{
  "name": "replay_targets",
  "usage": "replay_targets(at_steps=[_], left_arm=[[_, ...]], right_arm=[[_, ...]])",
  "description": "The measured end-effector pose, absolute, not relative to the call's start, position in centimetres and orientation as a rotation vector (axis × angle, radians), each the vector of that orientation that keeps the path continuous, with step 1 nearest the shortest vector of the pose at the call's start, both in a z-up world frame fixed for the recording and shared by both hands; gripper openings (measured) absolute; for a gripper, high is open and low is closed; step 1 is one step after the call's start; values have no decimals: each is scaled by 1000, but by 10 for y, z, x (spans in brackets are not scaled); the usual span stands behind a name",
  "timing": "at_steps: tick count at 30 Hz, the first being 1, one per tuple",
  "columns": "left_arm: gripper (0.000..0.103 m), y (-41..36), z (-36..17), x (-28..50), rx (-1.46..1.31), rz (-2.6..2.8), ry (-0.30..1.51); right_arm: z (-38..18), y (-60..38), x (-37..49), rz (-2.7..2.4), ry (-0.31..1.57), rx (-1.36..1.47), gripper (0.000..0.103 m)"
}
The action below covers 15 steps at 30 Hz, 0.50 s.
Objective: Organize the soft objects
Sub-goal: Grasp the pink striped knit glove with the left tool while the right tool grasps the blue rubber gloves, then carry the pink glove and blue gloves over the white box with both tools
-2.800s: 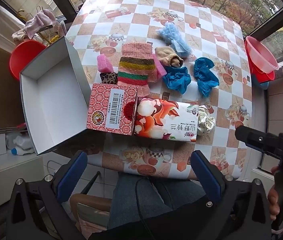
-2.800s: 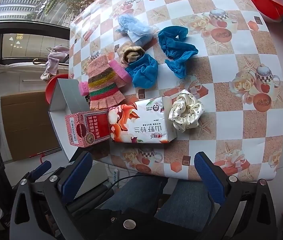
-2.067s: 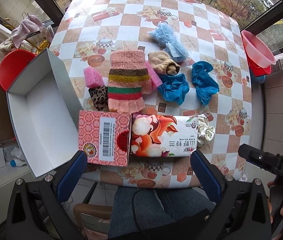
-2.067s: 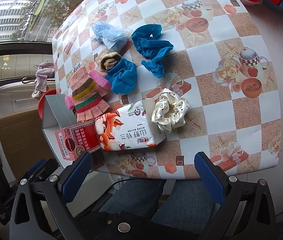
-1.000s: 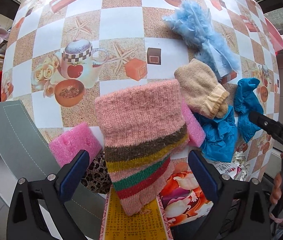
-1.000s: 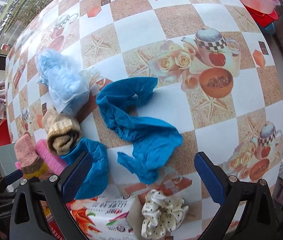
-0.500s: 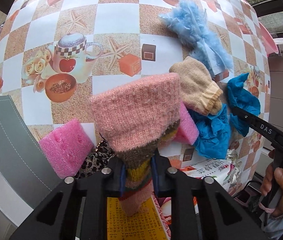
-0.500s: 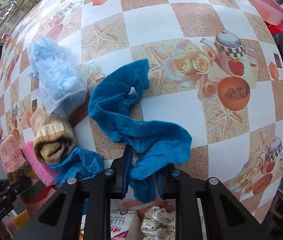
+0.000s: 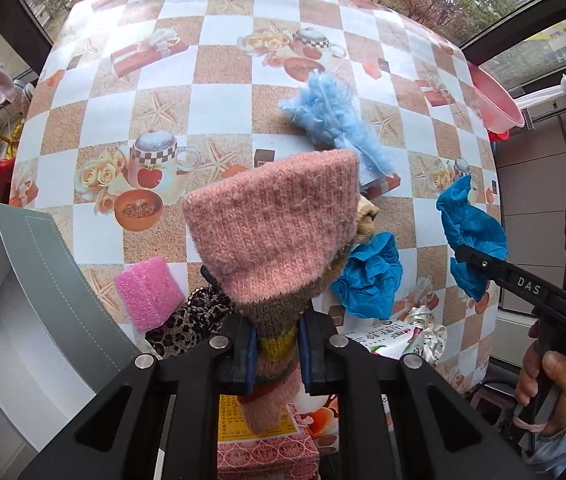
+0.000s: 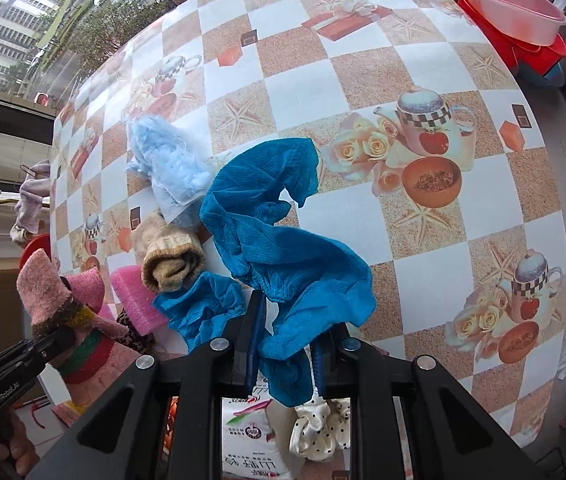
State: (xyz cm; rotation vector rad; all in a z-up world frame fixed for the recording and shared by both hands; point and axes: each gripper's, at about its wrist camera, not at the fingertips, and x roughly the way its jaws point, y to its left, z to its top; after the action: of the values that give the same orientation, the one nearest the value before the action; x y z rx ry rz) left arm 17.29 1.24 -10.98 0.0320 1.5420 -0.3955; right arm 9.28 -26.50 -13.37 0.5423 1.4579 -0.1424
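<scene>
My left gripper is shut on the pink striped knit glove and holds it lifted above the table; it also shows in the right wrist view. My right gripper is shut on a blue shoe cover, raised off the table, also seen in the left wrist view. A second blue shoe cover, a beige sock, a light blue fluffy piece, pink sponges, a leopard cloth and a cream scrunchie lie on the table.
An open white box stands at the table's left edge. A red carton and a tissue pack lie at the near edge. Pink and red basins sit beyond the table's right side.
Both grippers have lifted their pieces: the glove has risen off the table in the left gripper, and the blue shoe cover has risen in the right gripper.
</scene>
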Motion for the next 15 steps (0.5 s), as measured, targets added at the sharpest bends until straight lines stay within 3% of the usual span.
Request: replay_targets(at_steps=[15], left_arm=[[18, 2, -56, 146, -39, -428, 1451]], right_arm=[[-102, -252, 69, -90, 1411, 569, 22]])
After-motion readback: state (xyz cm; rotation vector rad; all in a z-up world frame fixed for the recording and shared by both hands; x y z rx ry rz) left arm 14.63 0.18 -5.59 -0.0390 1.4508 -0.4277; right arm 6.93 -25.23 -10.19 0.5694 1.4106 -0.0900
